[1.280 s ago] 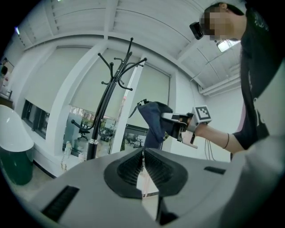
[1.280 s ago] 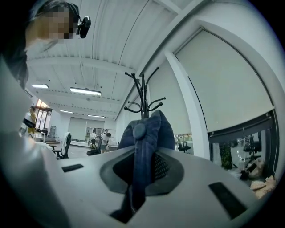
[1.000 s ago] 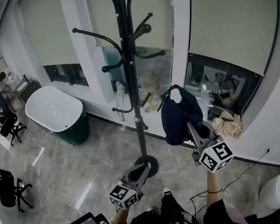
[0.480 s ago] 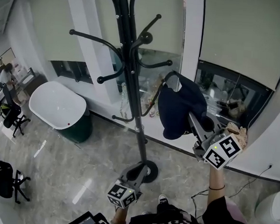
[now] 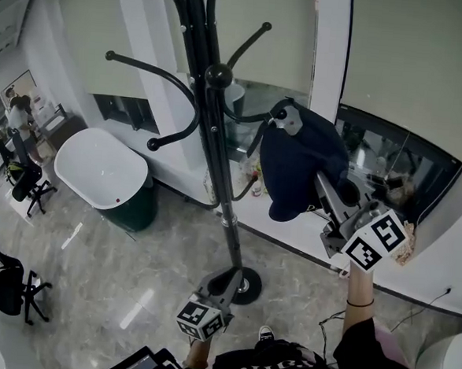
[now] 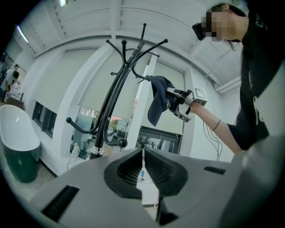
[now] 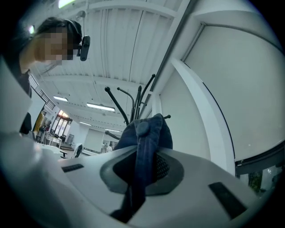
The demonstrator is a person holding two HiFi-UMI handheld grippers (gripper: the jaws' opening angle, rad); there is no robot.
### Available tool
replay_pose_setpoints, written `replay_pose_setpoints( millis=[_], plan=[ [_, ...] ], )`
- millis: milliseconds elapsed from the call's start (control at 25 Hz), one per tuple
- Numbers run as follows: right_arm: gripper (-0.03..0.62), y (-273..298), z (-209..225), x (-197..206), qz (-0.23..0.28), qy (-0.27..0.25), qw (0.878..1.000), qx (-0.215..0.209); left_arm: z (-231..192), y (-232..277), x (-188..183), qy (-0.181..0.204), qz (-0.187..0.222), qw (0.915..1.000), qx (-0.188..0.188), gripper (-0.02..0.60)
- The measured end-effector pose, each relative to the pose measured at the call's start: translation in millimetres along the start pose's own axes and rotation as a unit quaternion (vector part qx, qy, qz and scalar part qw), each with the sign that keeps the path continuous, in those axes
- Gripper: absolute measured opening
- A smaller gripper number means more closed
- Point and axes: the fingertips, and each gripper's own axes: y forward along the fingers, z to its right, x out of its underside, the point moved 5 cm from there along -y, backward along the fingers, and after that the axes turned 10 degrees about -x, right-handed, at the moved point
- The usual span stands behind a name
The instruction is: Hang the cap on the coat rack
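Ahead of right claw [image 5: 325,188]: hook [image 5: 247,116]; jaws pinch cap [image 5: 299,165], held high for hanging; left claw [image 5: 222,285] closed, empty.

The cap [image 5: 299,165] is dark blue and soft. It hangs crumpled with its crown up, and the right gripper [image 5: 330,196] pinches it at its lower part. It sits at 3 o'clock from the pole of the black coat rack [image 5: 216,151], its top just beside the ball tip of one curved arm; the rack stands upright on a round base.

Black T-shirt [image 5: 281,366], wristband [image 5: 357,304], grey right gripper [image 5: 322,185]
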Motion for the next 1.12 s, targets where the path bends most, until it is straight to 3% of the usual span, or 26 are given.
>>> replay_pose_setpoints(
  millis=[360, 800, 1120],
  plan=[
    [0.032, 28.4, 14.4, 49.2, -0.041, 0.034, 0.998, -0.022, -10.3, 11.9, -3.9, 0.001, 0.002, 0.9997, -0.026, 0.005],
    [0.032, 61.0, -1.4, 95.4, -0.060, 0.075, 0.993, -0.064, -25.2, 4.1, -1.3, -0.003, 0.000, 0.9981, -0.062, 0.005],
    [0.034, 57.7, -6.7, 100.1, -0.036, 0.054, 0.997, -0.031, -29.7, -4.9, -1.5, -0.006, 0.005, 0.9976, -0.069, 0.005]
  ],
)
